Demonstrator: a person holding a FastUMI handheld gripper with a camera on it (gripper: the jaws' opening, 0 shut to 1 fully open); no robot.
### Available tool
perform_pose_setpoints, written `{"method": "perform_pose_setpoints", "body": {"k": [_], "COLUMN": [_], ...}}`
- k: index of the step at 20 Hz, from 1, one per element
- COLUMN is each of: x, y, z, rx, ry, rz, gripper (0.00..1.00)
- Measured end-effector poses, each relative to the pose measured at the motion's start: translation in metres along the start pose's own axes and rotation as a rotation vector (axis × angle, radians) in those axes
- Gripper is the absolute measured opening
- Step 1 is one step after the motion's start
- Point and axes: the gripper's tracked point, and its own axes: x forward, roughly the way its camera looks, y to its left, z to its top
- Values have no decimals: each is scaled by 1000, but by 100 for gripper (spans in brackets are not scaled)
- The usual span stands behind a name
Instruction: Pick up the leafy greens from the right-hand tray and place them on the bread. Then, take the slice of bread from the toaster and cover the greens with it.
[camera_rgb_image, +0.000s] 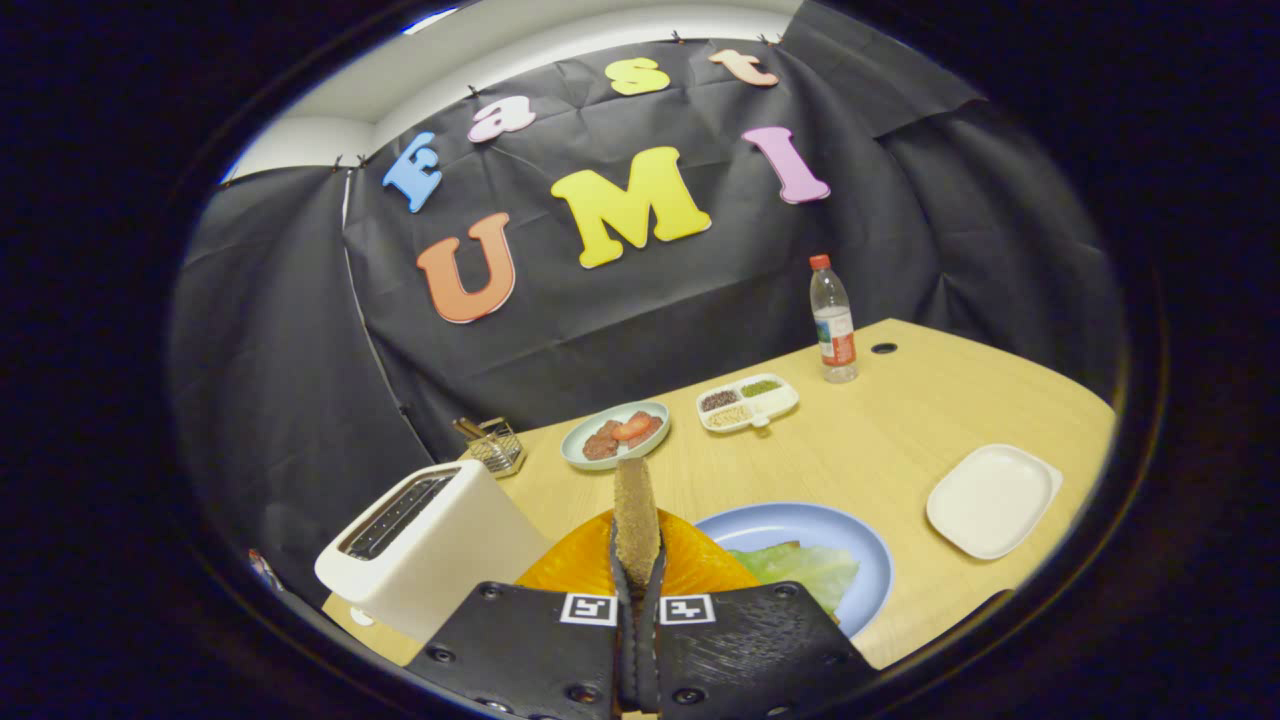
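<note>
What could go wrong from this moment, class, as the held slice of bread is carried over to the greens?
1. The tool grips the slice of bread on edge by its lower end; the tall slice may tip or slip out.
2. The leafy greens on the blue plate lie beside the fingers, partly hidden, so the slice may land off-centre.
3. The toaster stands close by and could get knocked.

The hand-held gripper (637, 575) hung above the tabletop (900, 440), just right of the toaster (430, 545). Its fingers were pressed nearly together, clamping a bread slice (636, 520) that stood upright on edge between them.
</note>
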Motion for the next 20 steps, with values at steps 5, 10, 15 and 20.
{"method": "perform_pose_setpoints", "body": {"k": [5,10,15,20], "x": [5,5,6,4], "y": [-23,-51,-71,-91], "z": [-12,-20,-25,-37], "rx": [77,122,122,121], "ry": [32,59,83,134], "rz": [8,-19,-50,-105], "gripper": [1,11,26,47]}}
